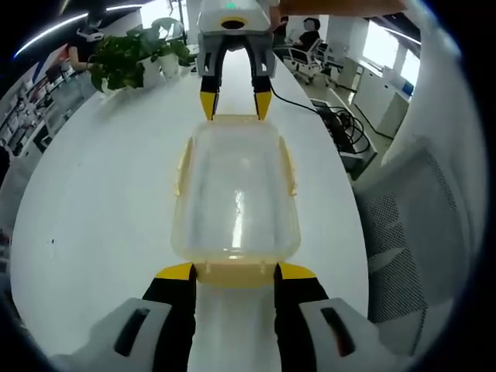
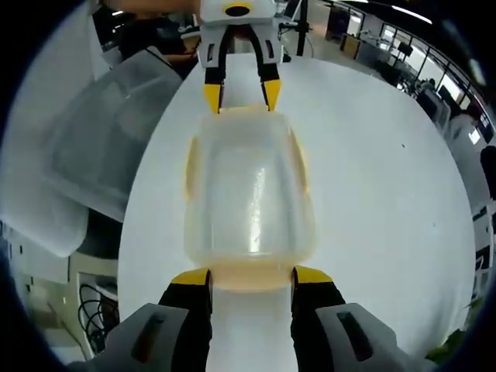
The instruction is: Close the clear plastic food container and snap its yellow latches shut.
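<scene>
A clear rectangular plastic food container [image 1: 236, 198] with its lid resting on top lies lengthwise on a long white worktop [image 1: 101, 201], between the two grippers, which face each other across it. In the left gripper view, the left gripper [image 1: 235, 271] rises from the bottom edge, its black, yellow-tipped fingers [image 1: 177, 273] spread wide and set at the two corners of the container's near short end, flanking the yellow latch [image 1: 235, 273] there; whether the tips touch the plastic cannot be told. At the far short end the right gripper [image 1: 235, 105] points down toward the rim, its fingers likewise parted about as wide as the end latch, the tips just at the rim. Pale yellow latches [image 1: 290, 167] run along both long sides. The right gripper view gives the mirrored arrangement: the right gripper [image 2: 252, 277] brackets the near end, and the left gripper [image 2: 241, 94] stands at the far end. Nothing lies on the worktop between gripper and container. Surroundings: a green potted plant in a white pot [image 1: 132, 58] at the far left of the worktop, a grey mesh office chair [image 1: 411, 225] close along its right edge, black cables [image 1: 345, 128] beyond, and office desks in the background.
</scene>
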{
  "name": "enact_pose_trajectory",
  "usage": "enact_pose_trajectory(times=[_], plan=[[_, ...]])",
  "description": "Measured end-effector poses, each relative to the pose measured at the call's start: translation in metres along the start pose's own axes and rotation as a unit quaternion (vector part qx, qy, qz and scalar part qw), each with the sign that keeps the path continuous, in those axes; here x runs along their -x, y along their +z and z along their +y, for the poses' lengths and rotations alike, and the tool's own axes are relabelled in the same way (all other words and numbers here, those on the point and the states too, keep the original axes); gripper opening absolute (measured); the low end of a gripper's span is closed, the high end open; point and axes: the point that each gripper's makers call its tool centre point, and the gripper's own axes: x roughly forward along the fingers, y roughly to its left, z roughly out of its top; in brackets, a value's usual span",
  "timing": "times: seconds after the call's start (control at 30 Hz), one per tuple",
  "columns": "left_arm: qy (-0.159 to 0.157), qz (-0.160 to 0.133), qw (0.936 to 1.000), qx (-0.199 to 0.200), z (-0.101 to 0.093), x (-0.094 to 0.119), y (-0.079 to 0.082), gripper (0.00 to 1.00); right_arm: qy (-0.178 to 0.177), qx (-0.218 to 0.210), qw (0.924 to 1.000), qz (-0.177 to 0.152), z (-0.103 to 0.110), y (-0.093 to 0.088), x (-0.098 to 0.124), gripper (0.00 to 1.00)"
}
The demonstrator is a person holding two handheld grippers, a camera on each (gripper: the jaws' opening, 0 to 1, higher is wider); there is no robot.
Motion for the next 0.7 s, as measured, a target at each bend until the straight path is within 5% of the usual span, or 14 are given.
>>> enact_pose_trajectory(times=[0.37,0.43,0.5,0.7], plan=[[-0.012,-0.006,0.9999,0.007,-0.005,0.000,0.000,0.40,-0.004,0.002,1.0000,0.004,0.001,-0.001,0.000,0.40],[-0.003,0.002,1.0000,-0.001,-0.005,0.000,-0.002,0.48,-0.007,0.001,0.9999,0.010,0.000,-0.002,0.001,0.50],[0.000,-0.001,1.0000,-0.002,-0.005,0.000,-0.001,0.55,0.000,-0.009,1.0000,0.003,0.003,0.001,0.004,0.49],[0.003,-0.005,0.9999,0.008,-0.007,0.008,0.002,0.51,-0.005,0.002,0.9999,0.011,0.004,0.002,0.011,0.50]])
